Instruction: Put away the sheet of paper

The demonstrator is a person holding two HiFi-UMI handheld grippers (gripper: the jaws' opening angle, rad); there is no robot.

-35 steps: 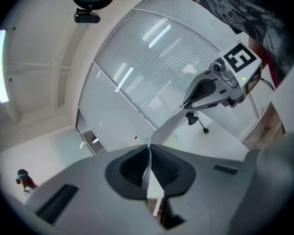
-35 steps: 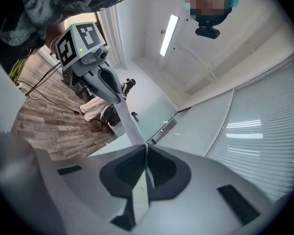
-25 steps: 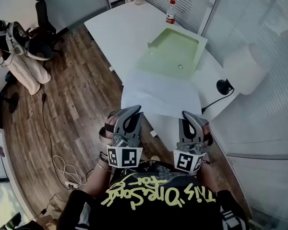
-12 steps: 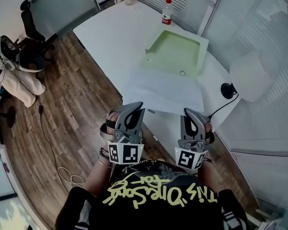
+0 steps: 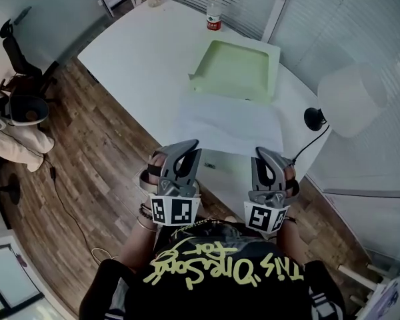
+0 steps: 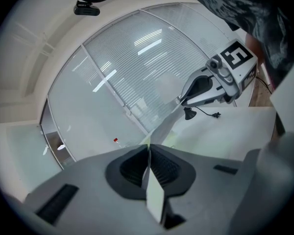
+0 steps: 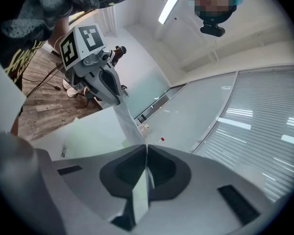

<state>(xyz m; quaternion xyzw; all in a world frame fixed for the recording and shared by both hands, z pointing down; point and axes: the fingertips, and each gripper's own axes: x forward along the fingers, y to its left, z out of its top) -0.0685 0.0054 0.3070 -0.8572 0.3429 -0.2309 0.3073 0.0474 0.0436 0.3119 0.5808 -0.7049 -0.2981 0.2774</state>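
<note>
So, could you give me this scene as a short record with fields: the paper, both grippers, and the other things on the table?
sheet of paper: white, spread above the white table
left gripper: shut on its near left corner
right gripper: shut on its near right corner
green folder: lies open beyond the sheet
bottle: upright, red cap, far table edge

Red-cap bottle (image 5: 214, 12) upright on white table (image 5: 140, 52); black lamp (image 5: 313, 118) (prob.) near edge.

Right tool (image 7: 146, 150) clamped on sheet of paper (image 7: 129, 121), left tool (image 7: 116, 97) opposite
</note>
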